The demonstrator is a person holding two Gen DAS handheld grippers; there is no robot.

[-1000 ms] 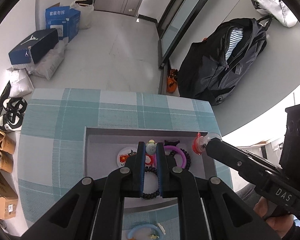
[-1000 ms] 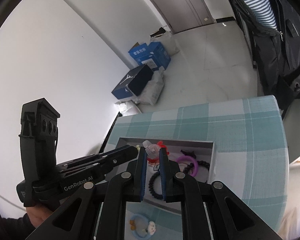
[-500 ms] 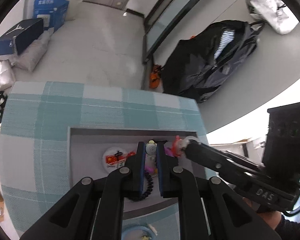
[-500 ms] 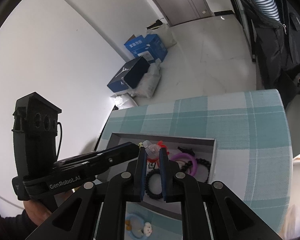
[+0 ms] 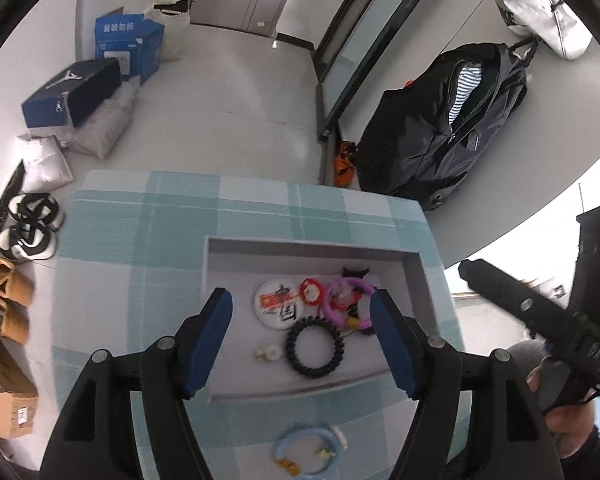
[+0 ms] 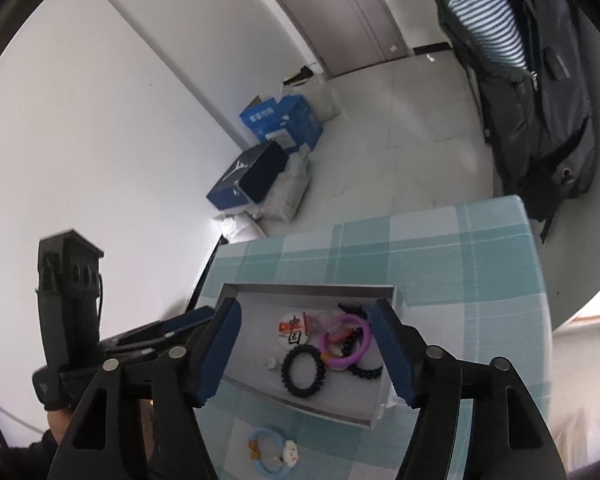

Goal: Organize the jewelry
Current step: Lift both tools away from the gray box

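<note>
Both grippers hang above a grey tray [image 5: 414, 280] that sits on a teal-and-white checked tablecloth [image 5: 140, 240]. The left gripper [image 5: 302, 316] has just been opening; its blue pads now stand wide apart with nothing between them. The right gripper [image 6: 306, 330] has also just been opening, pads spread wide and empty. Jewelry lies loose on the tray floor: a round white badge [image 5: 278, 302] with red and black print, a red bracelet [image 5: 311, 291] touching its right edge, a purple ring bracelet [image 5: 346, 300] overlapping a clear wrapped item and a string of dark beads, a black coil hair tie [image 5: 315, 347] nearer the front wall, and a small white earring [image 5: 268, 353] just left of the hair tie. A black clip [image 5: 354, 271] sits near the back wall. Outside the tray, on the cloth at the near edge, lies a light blue bracelet [image 6: 270, 454] with a white charm and small orange beads. A hand [image 5: 568, 424] holds the right gripper's handle at the right edge of the left wrist view. On the floor beyond the table: blue boxes [image 5: 128, 46], a dark shoe box [image 5: 70, 94], shoes [image 5: 28, 226], a black backpack [image 5: 452, 120] against the wall.
</note>
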